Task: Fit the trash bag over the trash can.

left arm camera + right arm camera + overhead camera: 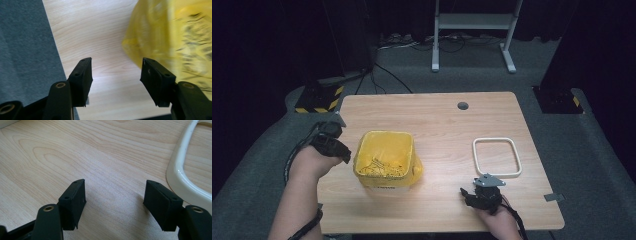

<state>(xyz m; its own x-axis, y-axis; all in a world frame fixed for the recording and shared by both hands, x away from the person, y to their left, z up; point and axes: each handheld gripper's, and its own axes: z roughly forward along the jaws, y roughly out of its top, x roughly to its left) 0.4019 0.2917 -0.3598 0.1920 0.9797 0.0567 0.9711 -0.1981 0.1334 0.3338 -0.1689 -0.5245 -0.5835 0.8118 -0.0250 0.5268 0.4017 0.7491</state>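
Left gripper (116, 68) gapes empty, seemingly just clear of the blurred yellow bag (385, 161); right gripper (114, 192) likewise apart over bare table (437, 115)

My left gripper (343, 153) jaws apart, nothing between; right gripper (468, 192) jaws apart, low, forearms in from bottom.

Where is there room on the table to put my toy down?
The widest bare wood lies beyond the yellow bag and white frame, up to the round hole. Bare wood also separates bag and frame. It's crowded by the left gripper, close beside the bag.
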